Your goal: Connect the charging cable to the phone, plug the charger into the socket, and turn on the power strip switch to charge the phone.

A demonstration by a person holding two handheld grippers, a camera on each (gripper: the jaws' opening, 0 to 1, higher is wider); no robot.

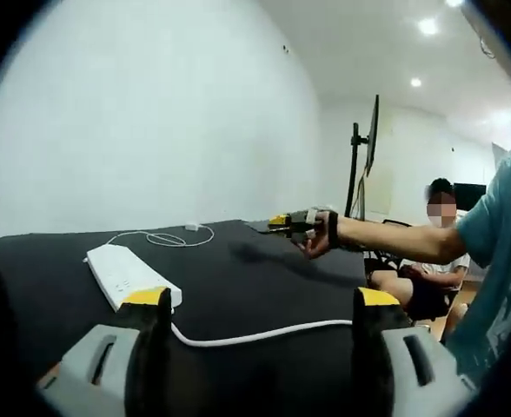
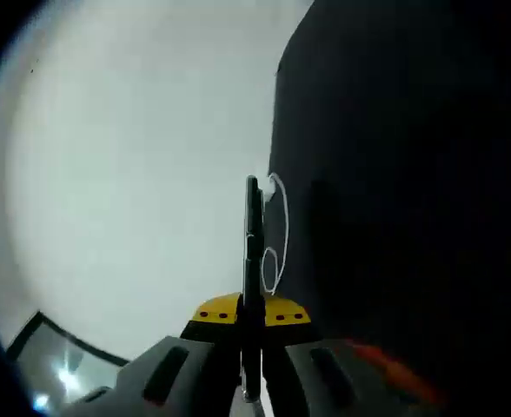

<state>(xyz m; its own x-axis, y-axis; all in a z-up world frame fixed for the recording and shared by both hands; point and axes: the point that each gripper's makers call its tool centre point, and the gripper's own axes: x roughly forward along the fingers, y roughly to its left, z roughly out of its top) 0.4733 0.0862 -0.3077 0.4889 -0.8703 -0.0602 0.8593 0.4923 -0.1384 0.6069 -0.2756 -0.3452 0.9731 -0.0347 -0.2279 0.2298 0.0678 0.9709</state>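
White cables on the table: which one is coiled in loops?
The thin charging cable near the far edge; the thicker power strip cord runs uncoiled from the power strip.

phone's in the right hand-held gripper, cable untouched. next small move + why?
Probably carry the phone, clamped edge-on in the right hand-held gripper, toward the coiled charging cable at the black table's far edge; the left hand-held gripper is open and could take the plug.

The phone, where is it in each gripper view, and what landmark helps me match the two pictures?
Left gripper view: the phone lies right of center, a dark slab clamped by the right tongs above the black table.
Right gripper view: phone edge-on at center, rising from the tongs.
Shared landmark: the coiled white charging cable.
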